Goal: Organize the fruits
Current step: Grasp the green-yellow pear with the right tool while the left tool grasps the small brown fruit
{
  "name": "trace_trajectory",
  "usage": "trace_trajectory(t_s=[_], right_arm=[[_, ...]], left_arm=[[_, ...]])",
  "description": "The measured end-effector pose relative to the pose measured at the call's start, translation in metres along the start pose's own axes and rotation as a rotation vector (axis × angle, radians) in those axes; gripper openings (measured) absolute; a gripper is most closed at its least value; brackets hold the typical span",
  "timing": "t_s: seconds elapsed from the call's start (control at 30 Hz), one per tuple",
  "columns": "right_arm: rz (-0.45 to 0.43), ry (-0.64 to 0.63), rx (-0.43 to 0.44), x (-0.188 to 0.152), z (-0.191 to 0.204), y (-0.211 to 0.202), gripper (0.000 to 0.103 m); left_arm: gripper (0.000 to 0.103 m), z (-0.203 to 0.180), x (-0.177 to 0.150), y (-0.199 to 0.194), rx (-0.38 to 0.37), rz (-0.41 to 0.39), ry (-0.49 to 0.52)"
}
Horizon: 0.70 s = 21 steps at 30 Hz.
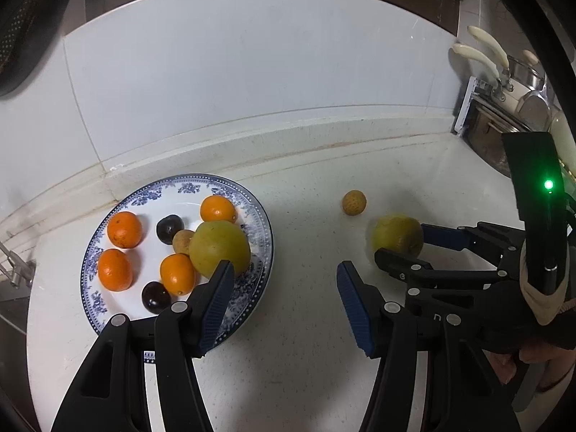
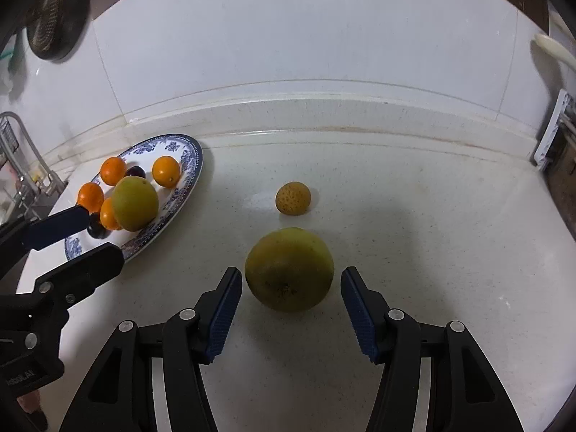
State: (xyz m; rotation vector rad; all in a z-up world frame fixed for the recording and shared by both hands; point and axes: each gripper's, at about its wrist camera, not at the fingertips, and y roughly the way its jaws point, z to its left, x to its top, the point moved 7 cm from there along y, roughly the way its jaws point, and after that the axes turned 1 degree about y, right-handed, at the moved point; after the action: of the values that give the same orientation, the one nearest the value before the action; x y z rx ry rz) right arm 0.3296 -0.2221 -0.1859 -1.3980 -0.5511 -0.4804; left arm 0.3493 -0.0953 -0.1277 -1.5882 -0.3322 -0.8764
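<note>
White counter [image 2: 414, 252], tiled wall behind. Plate [image 1: 252, 212] at left: four oranges, two plums, one longan, one pear [image 1: 219, 248]. Off plate: second pear [image 2: 289, 269], second longan [image 2: 292, 198]. Left gripper [image 1: 284, 298] wide open, empty, near plate edge. Right gripper [image 2: 291, 309] wide open, straddling counter pear, not touching. Judged mostly done; two fruits left.

A large fruit [image 2: 289, 269] is set on the desk [image 2: 432, 252] between the right fingers [image 2: 225, 309], near their tips. A small fruit [image 2: 293, 198] lies beyond it. The plate [image 2: 187, 165] of fruits is placed left of them, under the left fingers [image 1: 216, 295].
</note>
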Motion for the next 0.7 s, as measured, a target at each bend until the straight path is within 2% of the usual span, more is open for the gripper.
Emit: trace_trajectory(t_s=[0.17,0.23,0.43,0.7], right_arm=[[0.004,0.020,0.024,0.001,-0.002,0.001,0.057],[0.000,0.028,0.042,0.001,-0.002,0.000,0.052],[-0.007,0.055,0.057,0.003,-0.005,-0.002,0.052],[-0.068,0.068,0.020,0.018,-0.023,-0.022,0.052]], left_arm=[[0.058,-0.001,0.002,0.007,0.002,0.002,0.015],[0.058,-0.003,0.003,0.008,0.001,0.002,0.019],[0.058,-0.006,0.008,0.013,-0.030,0.011,0.015],[0.058,-0.024,0.024,0.024,-0.065,-0.012,0.053]])
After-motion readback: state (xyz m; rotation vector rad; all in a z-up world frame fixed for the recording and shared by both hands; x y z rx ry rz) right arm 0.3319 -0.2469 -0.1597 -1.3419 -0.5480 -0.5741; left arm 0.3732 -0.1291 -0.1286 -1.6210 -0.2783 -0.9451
